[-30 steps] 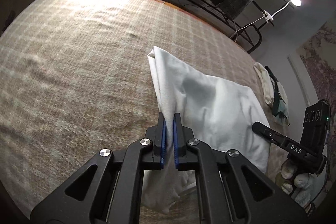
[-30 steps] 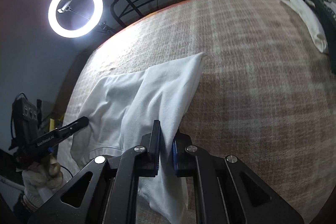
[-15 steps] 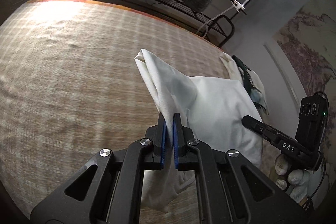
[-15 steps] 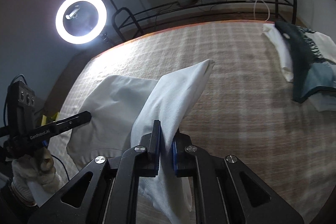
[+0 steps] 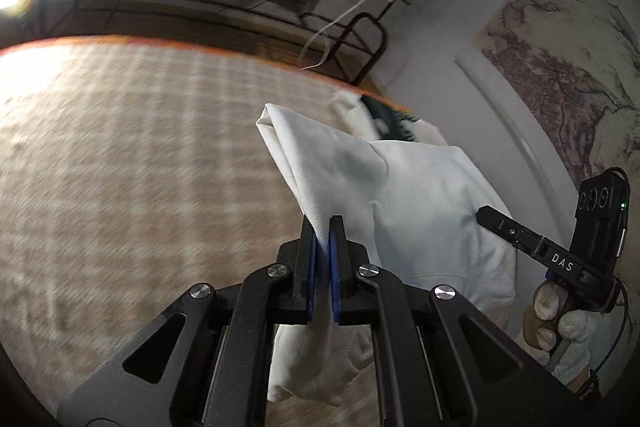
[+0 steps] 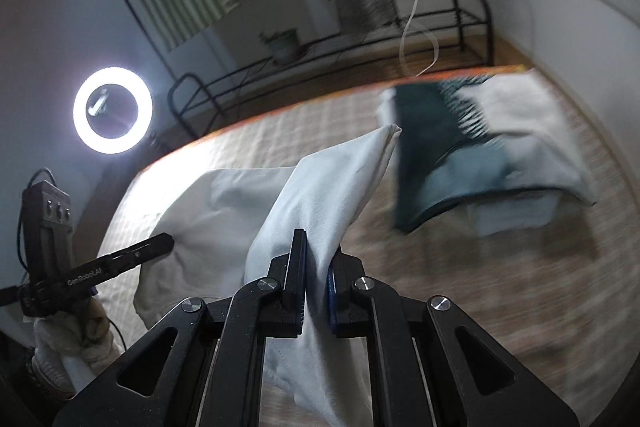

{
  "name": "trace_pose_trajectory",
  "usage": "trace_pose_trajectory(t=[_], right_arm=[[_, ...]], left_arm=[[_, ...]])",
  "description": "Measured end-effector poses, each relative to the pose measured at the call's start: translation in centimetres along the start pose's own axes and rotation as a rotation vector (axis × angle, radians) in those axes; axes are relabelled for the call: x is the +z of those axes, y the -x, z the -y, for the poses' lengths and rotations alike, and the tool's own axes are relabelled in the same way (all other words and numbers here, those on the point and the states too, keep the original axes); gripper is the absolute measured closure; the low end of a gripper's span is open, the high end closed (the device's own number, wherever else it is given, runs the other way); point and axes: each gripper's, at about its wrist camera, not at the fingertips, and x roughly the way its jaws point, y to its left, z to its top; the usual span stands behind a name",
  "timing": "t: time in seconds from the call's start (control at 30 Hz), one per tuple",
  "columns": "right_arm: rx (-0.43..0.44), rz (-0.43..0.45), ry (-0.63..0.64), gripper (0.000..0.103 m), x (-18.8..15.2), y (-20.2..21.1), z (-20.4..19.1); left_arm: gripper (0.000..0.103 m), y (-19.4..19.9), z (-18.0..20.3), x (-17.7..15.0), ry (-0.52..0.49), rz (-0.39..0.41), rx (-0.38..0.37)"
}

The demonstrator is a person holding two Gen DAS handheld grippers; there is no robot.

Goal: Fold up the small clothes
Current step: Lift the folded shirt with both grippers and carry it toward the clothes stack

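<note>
Seen from the left wrist camera, the left gripper at lower centre was pinched tight on a fold of the white garment, which rose in a limp peak at mid-frame above the woven checked mat, while the right gripper entered from the right edge. In the right wrist view, the left gripper reached in from the lower left and the right gripper at bottom centre was likewise clamped on the same cloth, with a pile of folded clothes at right. The fabric looked light, soft and floppy, probably best taken at edges or corners, since it would sag wherever unsupported.
</note>
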Motion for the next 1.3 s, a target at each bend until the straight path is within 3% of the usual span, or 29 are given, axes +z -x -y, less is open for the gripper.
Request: trace_pose_trajectory(t=[0.23, 0.6, 0.9, 1.3], right_arm=[[-0.083, 0.075, 0.032, 0.096, 3.2, 2.4, 3.8], [-0.189, 0.161, 0.047, 0.098, 8.9, 2.4, 10.6], [-0.234, 0.168, 0.071, 0.098, 11.5, -1.3, 14.3], [-0.313, 0.099, 0.067, 0.098, 11.5, -5.0, 17.9]], left_arm=[[0.1, -4.0, 6.9, 3.0, -0.094, 0.04, -0.02], [0.1, -12.2, 13.0, 6.4, -0.148, 0.069, -0.022], [0.1, -18.1, 14.2, 8.0, -0.162, 0.088, 0.012], [0.099, -22.3, 14.2, 6.5, -0.188, 0.05, 0.081]])
